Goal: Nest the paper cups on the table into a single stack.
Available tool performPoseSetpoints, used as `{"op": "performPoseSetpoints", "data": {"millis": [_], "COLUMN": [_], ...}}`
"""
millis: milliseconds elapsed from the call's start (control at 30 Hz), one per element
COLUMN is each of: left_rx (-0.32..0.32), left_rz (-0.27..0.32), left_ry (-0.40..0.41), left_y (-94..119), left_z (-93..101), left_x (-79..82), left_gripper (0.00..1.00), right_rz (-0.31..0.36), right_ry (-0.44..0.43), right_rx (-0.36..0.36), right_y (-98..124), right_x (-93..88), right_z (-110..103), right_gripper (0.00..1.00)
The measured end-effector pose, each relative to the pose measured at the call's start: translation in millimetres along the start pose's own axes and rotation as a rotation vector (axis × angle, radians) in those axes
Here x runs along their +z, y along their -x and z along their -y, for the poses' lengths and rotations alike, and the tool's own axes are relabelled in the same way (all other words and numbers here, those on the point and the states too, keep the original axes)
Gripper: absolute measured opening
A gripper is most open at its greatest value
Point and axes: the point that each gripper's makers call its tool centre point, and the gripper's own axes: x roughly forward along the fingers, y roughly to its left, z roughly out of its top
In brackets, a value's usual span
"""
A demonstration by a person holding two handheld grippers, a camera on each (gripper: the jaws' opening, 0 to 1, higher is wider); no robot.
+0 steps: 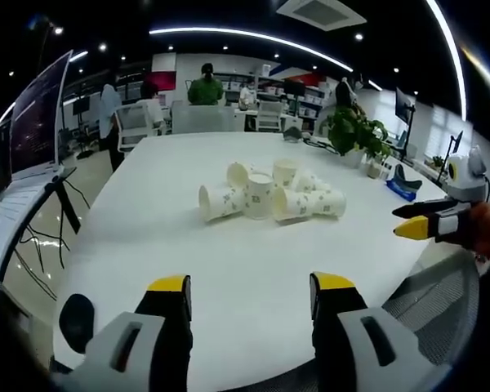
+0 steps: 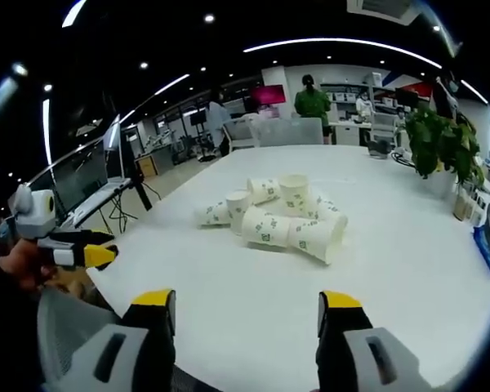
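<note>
Your paper cups [image 1: 271, 196] sit in a loose cluster mid-table, approx. centre of the white table [image 1: 253, 278] in the left gripper view; same bunch shows in the right gripper view [image 2: 278, 216]. White cups w/ green print. Some upright: one at the cluster's centre in the left gripper view [image 1: 260, 194], one at 12 o'clock of the pile [image 1: 285, 171]. Others lie on their sides: one at 9 o'clock, mouth facing you [image 1: 220, 202], and a tipped pair at 3 o'clock [image 1: 310, 203]. In the right gripper view the nearest tipped cup [image 2: 321, 238] lies at 4 o'clock of the pile, touching its neighbour. Exact count: can't tell, they overlap.

Your left gripper [image 1: 251, 296] hovers over the near table edge, jaws apart, nothing between them, well short of the cups. It also shows at 9 o'clock of the right gripper view [image 2: 88, 249], held in your hand [image 2: 20, 263], yellow tips pointing toward the table.

Your right gripper [image 2: 249, 306] is likewise over the near edge, jaws wide apart, empty, cups well ahead. It enters the left gripper view at 3 o'clock [image 1: 420, 220], in your other hand [image 1: 483, 230].

Beyond: a potted plant [image 1: 353, 131] at 1 o'clock on the table's far side, a blue item [image 1: 404, 190] near the right edge, a laptop on a stand [image 1: 33, 131] at 9 o'clock off the table, mesh chair back [image 1: 429, 302] at 4 o'clock. A person in green [image 1: 206, 86] stands at 12 o'clock, far back.
</note>
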Motion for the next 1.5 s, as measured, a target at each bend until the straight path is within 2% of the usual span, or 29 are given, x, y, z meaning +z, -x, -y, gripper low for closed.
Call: {"op": "performPoseSetpoints", "data": {"millis": [367, 700, 833, 900, 967, 1167, 1500], "left_rx": [0.006, 0.002, -0.008, -0.013, -0.018, -0.014, 0.002], "left_rz": [-0.005, 0.022, 0.011, 0.008, 0.007, 0.011, 0.007], "left_ry": [-0.007, 0.002, 0.015, 0.013, 0.012, 0.016, 0.031], "left_y": [4.0, 5.8, 4.3, 4.8, 5.3, 6.3, 9.2], "left_z": [-2.9, -5.2, -3.5, -1.5, -0.8, -3.2, -4.3], "left_x": [-5.6, 0.5, -3.6, -4.0, -4.8, -7.2, -9.8], "left_gripper": [0.57, 0.56, 0.56, 0.56, 0.56, 0.55, 0.55], "right_rz": [0.009, 0.016, 0.031, 0.034, 0.034, 0.021, -0.026], "right_ry": [0.045, 0.112, 0.124, 0.129, 0.135, 0.133, 0.121], "right_rx": [0.039, 0.090, 0.112, 0.115, 0.126, 0.138, 0.145], "right_y": [-29.1, -77.2, -105.8, -113.4, -132.6, -156.8, -197.5], "right_x": [24.2, 67.3, 93.8, 101.5, 109.9, 117.6, 115.8], "right_z": [-1.3, -11.8, -17.9, -19.5, -20.8, -27.0, -23.4], "right_gripper": [0.68, 0.68, 0.67, 0.67, 0.67, 0.66, 0.66]}}
